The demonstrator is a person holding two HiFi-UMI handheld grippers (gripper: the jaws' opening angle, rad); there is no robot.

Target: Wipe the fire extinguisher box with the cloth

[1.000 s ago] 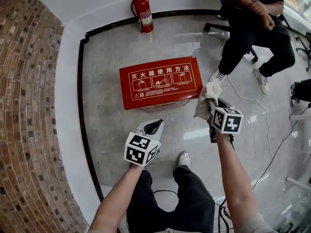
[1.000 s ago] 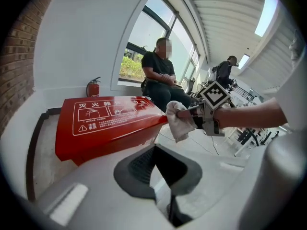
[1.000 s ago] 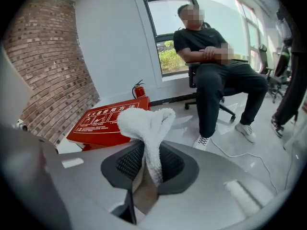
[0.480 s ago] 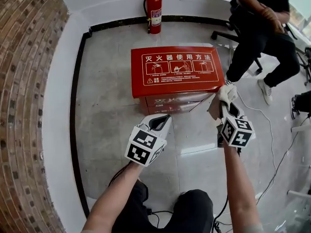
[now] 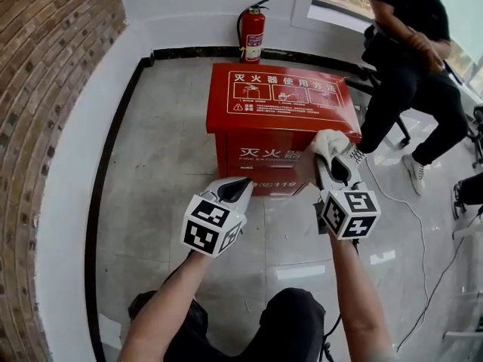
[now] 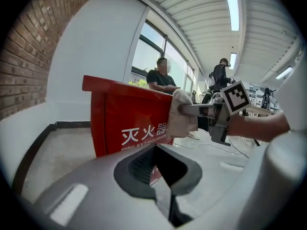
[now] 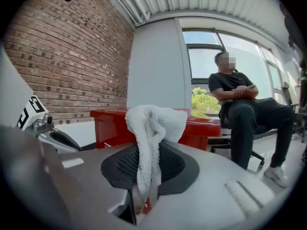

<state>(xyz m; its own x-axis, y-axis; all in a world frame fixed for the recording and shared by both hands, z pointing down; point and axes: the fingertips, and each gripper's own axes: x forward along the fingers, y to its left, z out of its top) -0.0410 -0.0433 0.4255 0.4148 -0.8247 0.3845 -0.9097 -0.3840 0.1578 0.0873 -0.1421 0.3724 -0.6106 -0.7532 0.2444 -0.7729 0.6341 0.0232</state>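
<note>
Pinching a white cloth between its closed fingers, the right gripper holds the bunched top of that cloth up at the near right upper corner of the red fire extinguisher box. In the left gripper view the cloth overlaps the right edge of the box's front face and seems to press on it, though actual contact cannot be confirmed. The right gripper view shows the cloth folded over and rising out from between the fingers, with a strip of it hanging down between them and the box's lid just behind it. The box stands on the grey floor, lid shut, with white lettering and pictograms on the top and more white lettering on the front face. The left gripper hovers low before the left part of that front face, near it but apart from it; its fingers are together and hold nothing. A red fire extinguisher stands upright against the white wall beyond the far edge of the box. A brick wall runs along the left. To the right of the box a person in dark clothes sits on a chair, and a thin cable trails across the floor near that person's feet.
</note>
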